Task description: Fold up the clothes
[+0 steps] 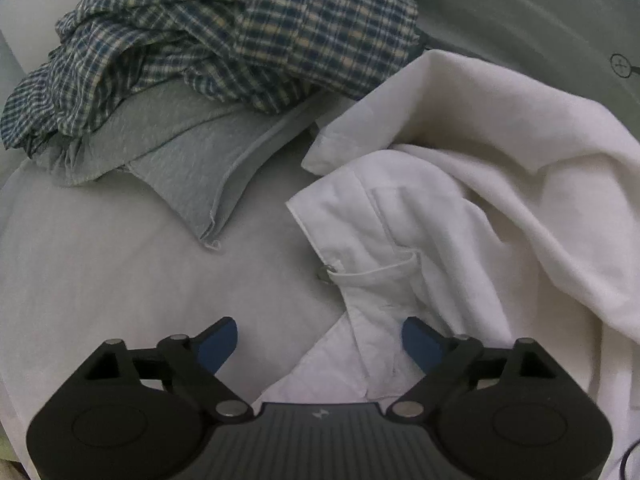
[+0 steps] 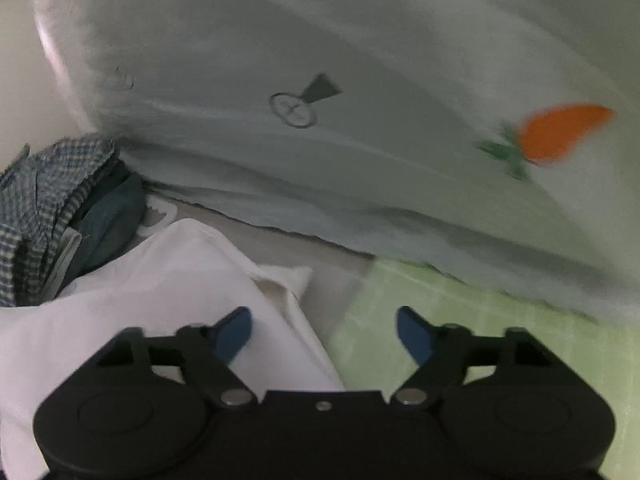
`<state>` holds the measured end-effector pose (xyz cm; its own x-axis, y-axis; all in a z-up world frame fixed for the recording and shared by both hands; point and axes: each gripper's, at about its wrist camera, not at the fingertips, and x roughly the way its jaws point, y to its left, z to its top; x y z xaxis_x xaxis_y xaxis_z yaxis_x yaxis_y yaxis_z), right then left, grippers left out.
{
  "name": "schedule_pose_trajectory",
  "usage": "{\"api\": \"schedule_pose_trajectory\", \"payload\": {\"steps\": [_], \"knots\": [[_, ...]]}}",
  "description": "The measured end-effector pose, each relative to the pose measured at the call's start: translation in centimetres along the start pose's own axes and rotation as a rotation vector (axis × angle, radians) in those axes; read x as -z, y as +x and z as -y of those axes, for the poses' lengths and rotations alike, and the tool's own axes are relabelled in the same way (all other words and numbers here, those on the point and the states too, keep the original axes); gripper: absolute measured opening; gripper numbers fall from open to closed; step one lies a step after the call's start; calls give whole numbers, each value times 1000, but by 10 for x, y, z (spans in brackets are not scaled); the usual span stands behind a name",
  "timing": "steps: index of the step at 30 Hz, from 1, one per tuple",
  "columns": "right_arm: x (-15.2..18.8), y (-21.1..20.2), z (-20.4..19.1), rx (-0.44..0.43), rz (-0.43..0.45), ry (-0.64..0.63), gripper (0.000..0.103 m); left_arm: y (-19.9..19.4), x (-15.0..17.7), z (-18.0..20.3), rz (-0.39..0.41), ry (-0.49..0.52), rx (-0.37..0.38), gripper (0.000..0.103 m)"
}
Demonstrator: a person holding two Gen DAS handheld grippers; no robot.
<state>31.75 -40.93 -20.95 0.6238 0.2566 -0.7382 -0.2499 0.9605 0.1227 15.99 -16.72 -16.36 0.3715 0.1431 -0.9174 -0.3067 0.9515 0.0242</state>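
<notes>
While open, left gripper [image 1: 320,344] straddles white shirt [image 1: 400,240].

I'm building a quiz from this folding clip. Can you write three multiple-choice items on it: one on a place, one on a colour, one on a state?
1. What does the plaid shirt lie on?
A. a pale blue garment
B. the white shirt
C. a green cloth

2. What colour are the gripper fingertips?
A. red
B. blue
C. yellow

3. How is the left gripper?
A. shut on cloth
B. open, holding nothing
C. out of view

Answers:
1 A, the pale blue garment shows beneath it.
2 B, both pads are blue.
3 B, its jaws stand apart above the white shirt.
</notes>
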Motion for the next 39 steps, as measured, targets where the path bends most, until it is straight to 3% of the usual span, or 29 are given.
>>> {"api": "schedule_pose_trajectory", "payload": {"steps": [2,6,7,8,9,15,19,27,29,33,36,38,39], "knots": [[-5,11,-3,-15,-13,-30,54,2,1,-1,-6,-13,-8,99],[-12,24,-12,-33,-24,-104,46,6,2,-2,-14,-32,-26,103],[-13,26,-15,-35,-25,-126,37,6,2,-2,-14,-33,-29,103],[-14,28,-18,-38,-26,-148,21,6,2,-1,-13,-31,-32,103],[-14,29,-20,-37,-24,-165,18,6,2,-1,-14,-30,-35,103],[-2,-3,-8,66,90,-87,16,4,-2,4,-20,-32,-40,103],[13,-42,14,181,170,-4,13,6,-3,5,-25,-29,-36,103],[65,-156,81,582,307,176,13,7,-3,-1,-28,-45,2,103],[84,-187,107,714,299,222,13,8,-4,-2,-28,-44,7,103],[131,-222,151,845,188,267,13,12,-9,-2,-25,-34,7,103],[166,-230,171,796,65,318,16,14,-12,0,-23,-15,-4,103],[179,-232,175,765,27,340,37,13,-13,4,-22,3,-18,103],[180,-234,175,769,31,340,42,13,-13,5,-20,11,-22,103]]}}
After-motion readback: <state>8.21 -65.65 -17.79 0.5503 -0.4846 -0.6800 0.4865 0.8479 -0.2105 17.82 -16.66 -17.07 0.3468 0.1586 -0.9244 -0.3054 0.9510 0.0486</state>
